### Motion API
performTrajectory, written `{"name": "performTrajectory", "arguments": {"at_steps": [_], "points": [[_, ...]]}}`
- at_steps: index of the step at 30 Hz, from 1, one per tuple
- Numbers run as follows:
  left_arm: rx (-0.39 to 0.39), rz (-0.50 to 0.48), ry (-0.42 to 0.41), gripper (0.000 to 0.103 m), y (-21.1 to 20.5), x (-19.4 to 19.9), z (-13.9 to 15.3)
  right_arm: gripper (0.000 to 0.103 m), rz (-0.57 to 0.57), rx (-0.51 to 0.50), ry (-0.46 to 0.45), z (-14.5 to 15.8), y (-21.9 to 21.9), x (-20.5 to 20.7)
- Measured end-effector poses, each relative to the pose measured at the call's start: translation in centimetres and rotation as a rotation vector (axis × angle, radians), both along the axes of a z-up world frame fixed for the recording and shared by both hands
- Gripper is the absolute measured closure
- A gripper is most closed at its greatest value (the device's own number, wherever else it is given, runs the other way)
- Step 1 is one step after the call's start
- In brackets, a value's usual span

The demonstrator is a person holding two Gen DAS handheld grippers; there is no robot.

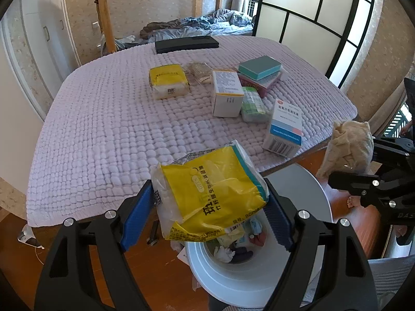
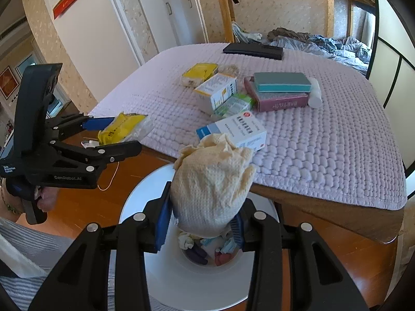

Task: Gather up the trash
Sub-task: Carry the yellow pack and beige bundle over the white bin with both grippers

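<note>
A crumpled yellow tissue wrapper [image 1: 210,191] sits pinched in the left gripper [image 1: 207,215] above the white trash bin [image 1: 259,280]. The right gripper [image 2: 201,223] clamps a cream paper wad [image 2: 210,184] over the same bin, beside the quilted table [image 2: 324,142] with 2 boxes near its edge.

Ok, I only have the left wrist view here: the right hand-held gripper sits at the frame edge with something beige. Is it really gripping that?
Observer: Yes. The right wrist view shows the right hand-held gripper shut on a crumpled cream paper towel, with a blue pad on each side.
Operator: Is it over the bin?
Observer: The white bin opens directly below the towel.
Operator: Anything else I'm missing?
Observer: A white cylinder lies beside the maroon book.
</note>
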State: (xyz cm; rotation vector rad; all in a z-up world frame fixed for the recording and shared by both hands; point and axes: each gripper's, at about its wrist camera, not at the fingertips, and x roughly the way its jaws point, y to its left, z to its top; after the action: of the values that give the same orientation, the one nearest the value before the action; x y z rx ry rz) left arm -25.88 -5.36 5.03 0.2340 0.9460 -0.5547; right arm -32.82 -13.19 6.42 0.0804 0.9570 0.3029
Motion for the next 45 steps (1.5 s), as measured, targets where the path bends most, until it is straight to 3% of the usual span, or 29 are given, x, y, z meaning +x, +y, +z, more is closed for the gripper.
{"name": "performTrajectory", "arguments": {"at_steps": [23,45], "points": [[-0.007,-0.145,0.088,0.021,-1.6,-2.5,-1.7,0.064,0.003,-0.018,0.061,-2.7,0.6,-0.5],[0.024,-0.157,0.180,0.021,-2.5,-2.2,-4.9,0.064,-0.007,-0.031,0.134,-6.4,1.4,0.3]]}}
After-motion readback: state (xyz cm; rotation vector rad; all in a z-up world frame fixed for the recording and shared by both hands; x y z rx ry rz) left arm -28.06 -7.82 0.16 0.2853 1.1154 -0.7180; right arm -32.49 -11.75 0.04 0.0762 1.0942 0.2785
